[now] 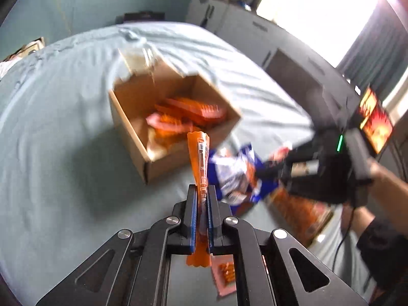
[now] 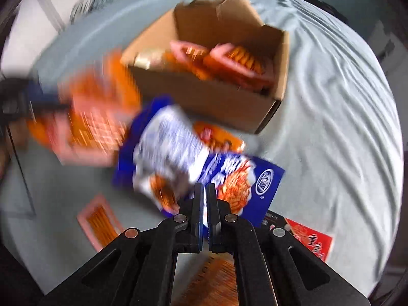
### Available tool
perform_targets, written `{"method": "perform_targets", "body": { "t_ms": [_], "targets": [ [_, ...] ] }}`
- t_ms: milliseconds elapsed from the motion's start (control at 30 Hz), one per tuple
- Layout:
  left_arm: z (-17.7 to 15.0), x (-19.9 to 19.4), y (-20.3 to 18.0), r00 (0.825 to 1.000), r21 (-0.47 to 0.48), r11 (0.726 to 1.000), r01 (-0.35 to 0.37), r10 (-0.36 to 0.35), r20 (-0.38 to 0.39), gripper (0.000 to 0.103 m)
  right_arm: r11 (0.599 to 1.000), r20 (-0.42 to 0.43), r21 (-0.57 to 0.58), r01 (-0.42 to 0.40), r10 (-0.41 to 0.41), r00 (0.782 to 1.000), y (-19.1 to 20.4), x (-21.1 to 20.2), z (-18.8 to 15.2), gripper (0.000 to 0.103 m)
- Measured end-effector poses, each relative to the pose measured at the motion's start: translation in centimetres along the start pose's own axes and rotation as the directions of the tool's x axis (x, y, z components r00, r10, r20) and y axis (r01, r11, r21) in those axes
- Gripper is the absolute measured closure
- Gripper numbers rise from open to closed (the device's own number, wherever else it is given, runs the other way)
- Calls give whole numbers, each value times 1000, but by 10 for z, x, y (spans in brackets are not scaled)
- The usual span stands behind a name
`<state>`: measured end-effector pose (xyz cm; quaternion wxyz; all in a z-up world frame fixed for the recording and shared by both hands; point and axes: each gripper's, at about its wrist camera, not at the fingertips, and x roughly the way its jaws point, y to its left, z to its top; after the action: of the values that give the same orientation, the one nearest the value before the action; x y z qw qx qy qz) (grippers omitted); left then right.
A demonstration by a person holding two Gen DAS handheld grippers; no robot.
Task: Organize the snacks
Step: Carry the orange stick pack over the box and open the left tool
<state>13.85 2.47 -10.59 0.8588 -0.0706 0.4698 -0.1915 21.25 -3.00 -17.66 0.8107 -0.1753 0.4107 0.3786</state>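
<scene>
Orange foil stands out first in the left wrist view: the left tool (image 1: pixel 202 188) is clamped on a slim orange snack packet (image 1: pixel 199 158), which sticks up edge-on between its blue pads. Beyond it an open cardboard box (image 1: pixel 132 127) sits on the pale blue bed (image 1: pixel 51 127), with several orange and pink packets (image 1: pixel 188 114) lying inside. To the right of the box a blue and white snack bag (image 1: pixel 237 176) hangs at the tip of the right tool (image 1: pixel 280 164), gripped by a person's hand (image 1: pixel 382 176). A flat orange pack (image 1: pixel 298 211) lies on the sheet below that bag.

From the right wrist view, the right tool (image 2: pixel 204 187) is pinched tight on the lower edge of the blue and white snack bag (image 2: pixel 178 153), which is crumpled and blurred above the fingers. The cardboard box (image 2: pixel 204 94) stands behind it on the bed (image 2: pixel 344 127), its orange and pink packets (image 2: pixel 229 61) showing over the near wall. At left a blurred orange packet (image 2: pixel 97 117) is held by the left tool, whose tip is hard to make out. A pink and orange pack (image 2: pixel 99 221) lies flat at lower left, a red pack (image 2: pixel 313 239) at lower right, and another orange pack (image 2: pixel 219 135) just behind the bag.
</scene>
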Motion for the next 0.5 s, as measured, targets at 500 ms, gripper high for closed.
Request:
{"method": "perform_targets", "body": {
  "t_ms": [500],
  "targets": [
    [78, -14, 47, 953, -291, 946, 139, -48, 299, 89, 997, 48, -79, 13, -10, 999, 19, 8, 17, 101]
  ]
}}
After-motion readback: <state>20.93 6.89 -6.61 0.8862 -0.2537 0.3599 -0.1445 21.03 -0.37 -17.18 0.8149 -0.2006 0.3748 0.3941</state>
